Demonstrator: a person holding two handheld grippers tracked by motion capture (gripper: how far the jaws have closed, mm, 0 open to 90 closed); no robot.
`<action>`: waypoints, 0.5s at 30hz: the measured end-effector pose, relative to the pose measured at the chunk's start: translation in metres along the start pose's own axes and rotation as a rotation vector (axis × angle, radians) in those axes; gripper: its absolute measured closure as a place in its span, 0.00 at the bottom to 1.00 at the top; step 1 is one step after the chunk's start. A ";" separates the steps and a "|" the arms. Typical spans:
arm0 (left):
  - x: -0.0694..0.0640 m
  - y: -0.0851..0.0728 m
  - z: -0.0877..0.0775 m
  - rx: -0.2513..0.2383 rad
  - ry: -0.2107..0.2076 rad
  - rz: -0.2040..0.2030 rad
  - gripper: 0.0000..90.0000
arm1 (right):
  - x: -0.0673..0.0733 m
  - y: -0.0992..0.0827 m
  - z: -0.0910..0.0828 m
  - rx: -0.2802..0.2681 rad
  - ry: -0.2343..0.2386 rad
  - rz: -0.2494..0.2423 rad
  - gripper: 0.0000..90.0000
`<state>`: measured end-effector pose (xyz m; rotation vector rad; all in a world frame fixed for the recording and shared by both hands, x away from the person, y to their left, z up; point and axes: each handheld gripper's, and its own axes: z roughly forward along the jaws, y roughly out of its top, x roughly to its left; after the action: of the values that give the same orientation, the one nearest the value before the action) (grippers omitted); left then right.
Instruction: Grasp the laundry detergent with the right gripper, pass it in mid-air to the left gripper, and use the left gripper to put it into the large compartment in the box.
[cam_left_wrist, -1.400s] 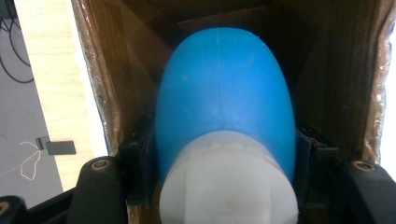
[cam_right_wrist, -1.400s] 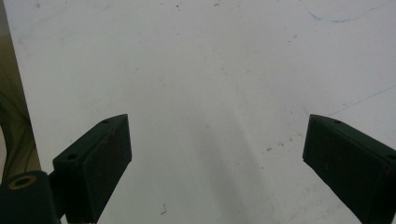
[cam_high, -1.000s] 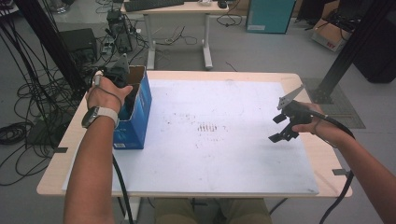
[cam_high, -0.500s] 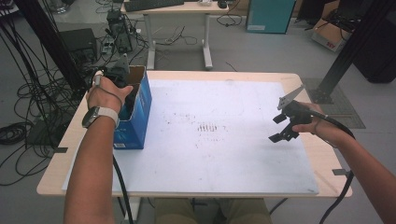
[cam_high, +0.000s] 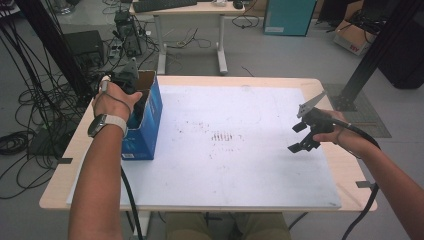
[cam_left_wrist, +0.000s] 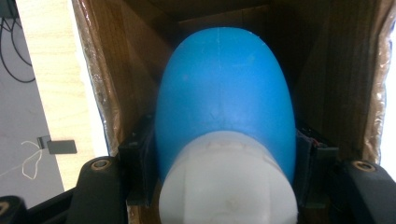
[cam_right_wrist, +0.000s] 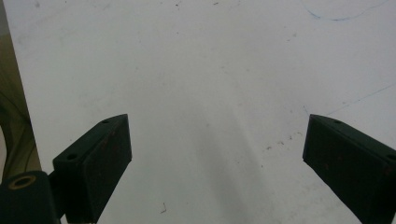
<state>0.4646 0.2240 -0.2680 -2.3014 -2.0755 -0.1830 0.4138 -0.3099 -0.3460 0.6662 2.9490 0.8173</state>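
Cables and black stands crowded the grey floor around the wooden table (cam_high: 65, 192), whose top was mostly covered by a smudged white sheet (cam_high: 235, 165); a second desk with a keyboard stood farther back. I take the blue box (cam_high: 145, 125) at the sheet's left edge as my landmark. Its top was open, and the person's left hand (cam_high: 114, 97), a watch on the wrist, reached over that opening from the near side, forearm running straight up from the table's front edge, pointing the left gripper (cam_high: 131, 80) down into the box. From above, the hand and the box walls hid what the gripper had; the left gripper view settled it: inside the brown cardboard walls, a blue bottle (cam_left_wrist: 224, 88) with a white cap (cam_left_wrist: 229, 182) sat between the two black jaws, which pressed against its sides just above the cap. Well to the right of the box, near the sheet's far-right edge, the right hand (cam_high: 345, 140) held the right gripper (cam_high: 301, 136) low over the sheet, angled back toward the box, its cable trailing off past the forearm. The right gripper view showed its jaws standing wide apart with bare white sheet between them and a few faint specks and pen lines.
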 end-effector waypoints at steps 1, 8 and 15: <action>0.000 0.000 0.000 0.003 -0.003 0.001 0.42 | 0.000 0.000 0.000 0.000 0.001 0.000 0.09; 0.000 0.000 0.000 -0.002 -0.001 0.000 0.42 | 0.000 0.000 0.000 0.000 0.000 -0.001 0.09; 0.000 0.000 0.000 -0.010 -0.002 0.001 0.42 | 0.000 0.000 0.000 0.003 -0.001 -0.001 0.09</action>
<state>0.4645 0.2239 -0.2683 -2.3089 -2.0798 -0.1910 0.4140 -0.3098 -0.3463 0.6649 2.9499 0.8118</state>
